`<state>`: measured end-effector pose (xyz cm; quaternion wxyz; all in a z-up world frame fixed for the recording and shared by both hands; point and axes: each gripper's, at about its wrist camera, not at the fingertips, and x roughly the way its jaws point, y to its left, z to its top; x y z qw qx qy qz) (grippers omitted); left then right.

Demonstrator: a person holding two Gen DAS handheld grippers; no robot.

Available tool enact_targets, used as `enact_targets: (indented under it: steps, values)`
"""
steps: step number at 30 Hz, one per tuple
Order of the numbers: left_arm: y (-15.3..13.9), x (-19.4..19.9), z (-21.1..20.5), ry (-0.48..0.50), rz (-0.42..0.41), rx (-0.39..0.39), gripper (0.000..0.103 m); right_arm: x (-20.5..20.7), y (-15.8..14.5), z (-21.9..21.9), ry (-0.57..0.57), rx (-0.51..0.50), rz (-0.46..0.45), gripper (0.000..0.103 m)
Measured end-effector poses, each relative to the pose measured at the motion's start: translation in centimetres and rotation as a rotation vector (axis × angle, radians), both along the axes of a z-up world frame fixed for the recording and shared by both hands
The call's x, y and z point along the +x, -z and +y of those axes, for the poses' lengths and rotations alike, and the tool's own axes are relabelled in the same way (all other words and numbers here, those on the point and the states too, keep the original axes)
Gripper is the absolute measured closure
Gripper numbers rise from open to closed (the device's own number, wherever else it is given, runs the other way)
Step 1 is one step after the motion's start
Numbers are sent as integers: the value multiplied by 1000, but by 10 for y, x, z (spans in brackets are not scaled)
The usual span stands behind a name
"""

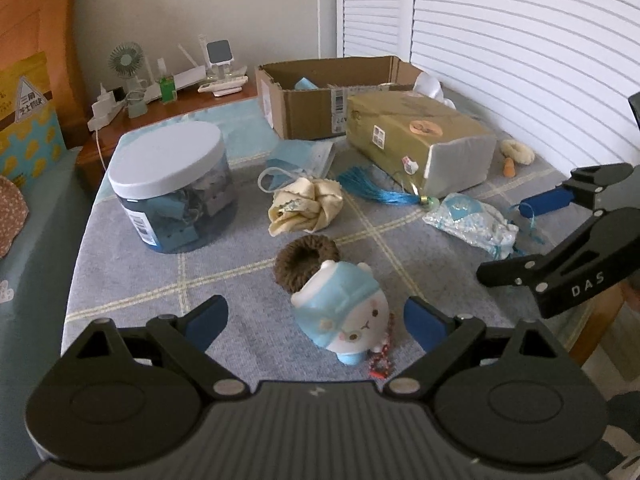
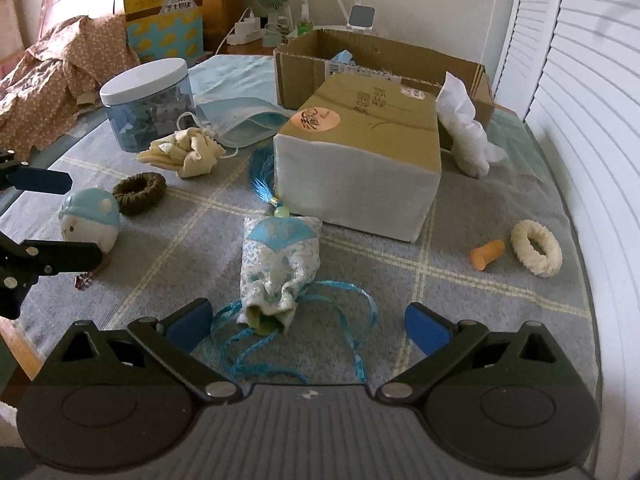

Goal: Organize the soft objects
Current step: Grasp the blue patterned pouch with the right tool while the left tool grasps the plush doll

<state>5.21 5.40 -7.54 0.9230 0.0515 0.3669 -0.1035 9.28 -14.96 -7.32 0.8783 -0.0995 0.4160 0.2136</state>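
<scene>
A blue-and-white plush toy (image 1: pixel 344 312) lies on the grey checked cloth (image 1: pixel 132 276) between the wide-apart pads of my left gripper (image 1: pixel 316 326), and neither pad touches it. A brown scrunchie (image 1: pixel 306 262) sits just behind the toy. In the right wrist view a pale blue sachet pouch (image 2: pixel 280 268) with loose blue ribbon lies ahead of my right gripper (image 2: pixel 308 326). That gripper is open, with the pouch's near end between its fingers. The left gripper (image 2: pixel 85 218) also shows at that view's left edge, straddling the plush toy (image 2: pixel 90 220).
An open cardboard box (image 2: pixel 304 76) stands at the back, with a tan parcel (image 2: pixel 360 160) in front of it. A lidded jar (image 1: pixel 172 184), a cream cloth scrunchie (image 1: pixel 306 206), a face mask (image 1: pixel 300 156), a cream ring scrunchie (image 2: pixel 536 246) and an orange plug (image 2: pixel 486 254) lie around.
</scene>
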Motion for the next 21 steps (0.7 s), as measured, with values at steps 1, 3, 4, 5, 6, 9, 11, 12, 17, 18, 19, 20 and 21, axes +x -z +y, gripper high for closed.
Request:
enact_targets:
  steps: [1, 3, 4, 5, 6, 9, 11, 12, 17, 18, 19, 20, 21]
  values:
    - [0, 0, 1, -3, 3, -10, 12, 0, 0, 0, -1, 1, -3, 0]
    - [1, -1, 2, -3, 7, -27, 17, 1, 0, 1, -2, 2, -6, 0]
    - [1, -1, 2, -2, 7, -29, 23, 2, 0, 1, -5, 3, -6, 0]
    - [1, -2, 1, 2, 7, -32, 26, 2, 0, 1, -6, 3, -8, 0]
    - [1, -3, 1, 8, 9, -38, 28, 2, 1, 1, -7, 5, -11, 0]
    - [2, -3, -2, 15, 16, -52, 36, 2, 2, 2, -1, 10, -24, 0]
    - [3, -2, -4, 21, 20, -58, 42, 1, 2, 2, 4, 12, -29, 0]
    - [4, -1, -5, 22, 21, -62, 43, 1, 2, 2, 5, 13, -30, 0]
    - [5, 2, -6, 12, 30, -94, 49, 1, 2, 2, 4, 14, -33, 0]
    - [5, 3, -7, 9, 29, -96, 49, 1, 2, 2, 5, 14, -33, 0]
    - [5, 3, -7, 4, 28, -97, 49, 1, 2, 2, 6, 13, -32, 0]
    - [5, 3, -7, 6, 27, -100, 49, 2, 2, 3, 6, 11, -30, 0]
    - [5, 4, -7, 4, 26, -101, 49, 2, 2, 4, 6, 10, -28, 0]
